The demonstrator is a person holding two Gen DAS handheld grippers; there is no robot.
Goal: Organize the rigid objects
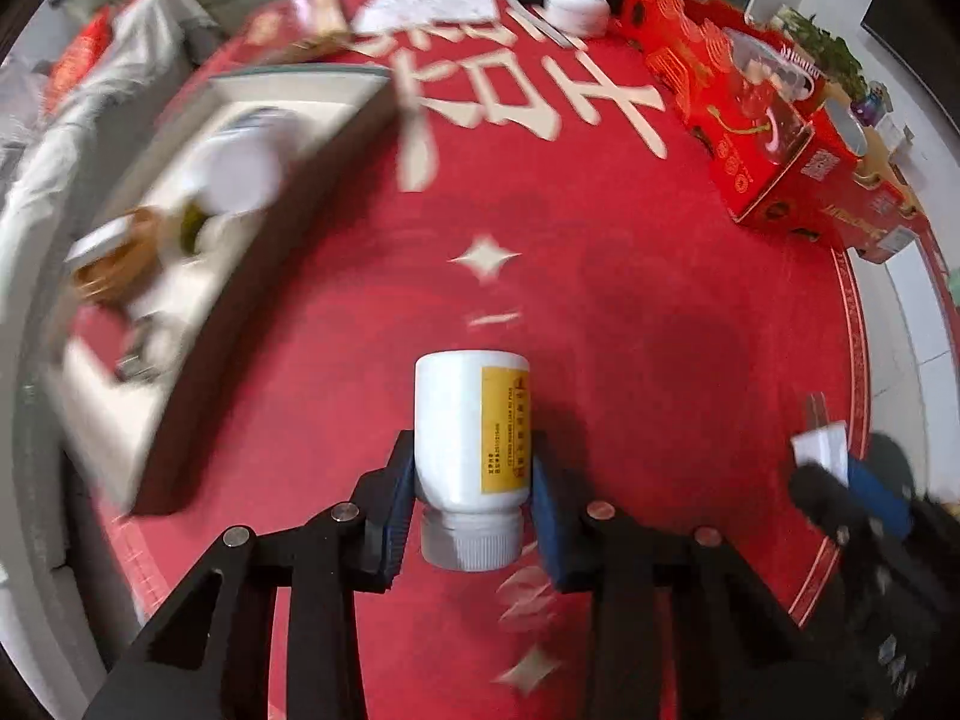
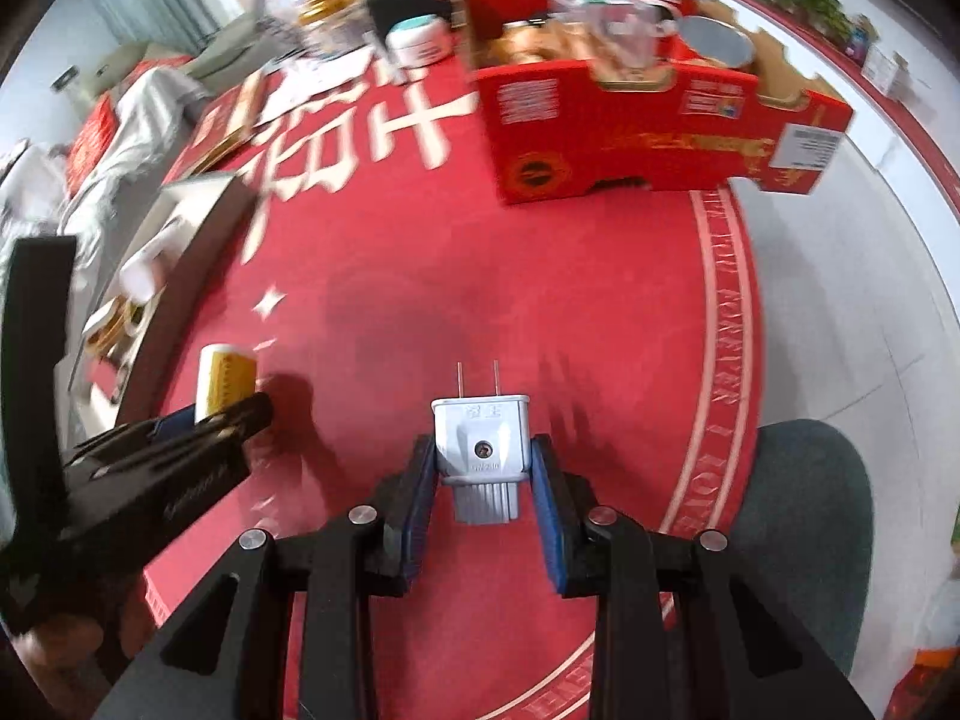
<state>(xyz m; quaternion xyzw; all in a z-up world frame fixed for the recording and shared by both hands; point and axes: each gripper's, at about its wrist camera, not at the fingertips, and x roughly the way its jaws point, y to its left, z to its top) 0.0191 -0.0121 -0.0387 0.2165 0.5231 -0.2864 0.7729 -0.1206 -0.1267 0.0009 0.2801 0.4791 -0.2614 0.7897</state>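
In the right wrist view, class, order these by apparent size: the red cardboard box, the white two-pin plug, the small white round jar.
1. Red cardboard box
2. White two-pin plug, enlarged by nearness
3. Small white round jar

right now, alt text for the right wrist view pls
The right gripper clamps a white plug adapter, prongs forward, above a red mat. A red box sits ahead; the left gripper holds a bottle.

Motion blur smears the tray's (image 1: 252, 276) contents.

place: home living room | evidence: red round rug (image 1: 600, 312), sofa (image 1: 36, 192), potted plants (image 1: 822, 48)
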